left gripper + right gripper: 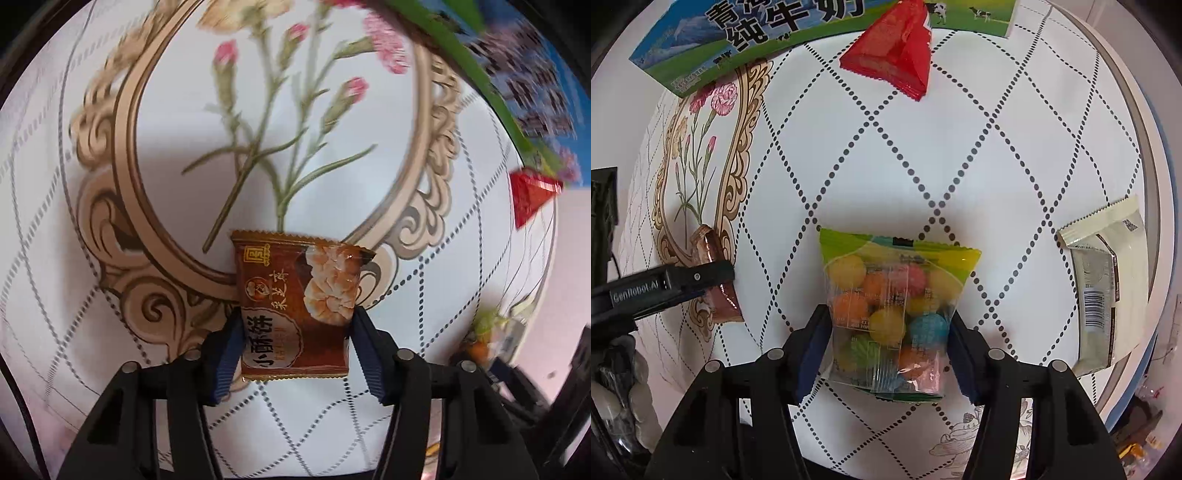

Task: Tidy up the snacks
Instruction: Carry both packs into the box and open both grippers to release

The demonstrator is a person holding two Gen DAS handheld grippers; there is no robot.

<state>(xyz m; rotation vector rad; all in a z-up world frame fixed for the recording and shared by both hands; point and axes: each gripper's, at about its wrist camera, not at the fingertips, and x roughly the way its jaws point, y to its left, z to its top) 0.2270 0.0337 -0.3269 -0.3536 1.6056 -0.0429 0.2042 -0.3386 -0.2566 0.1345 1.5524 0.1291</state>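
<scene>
My left gripper (293,332) is shut on a brown pastry packet (299,306), held over the flower-printed tablecloth. The packet also shows in the right wrist view (716,273), gripped by the left gripper's black fingers (683,278). My right gripper (886,332) is shut on a clear candy bag (894,306) with a green top and coloured balls inside. A red snack packet (894,59) lies at the far side; it also shows in the left wrist view (532,195).
A blue-green milk carton box (768,33) stands at the back, also blurred in the left wrist view (517,66). A cream wrapper with a barcode (1108,288) lies at the right near the round table's rim (1152,184).
</scene>
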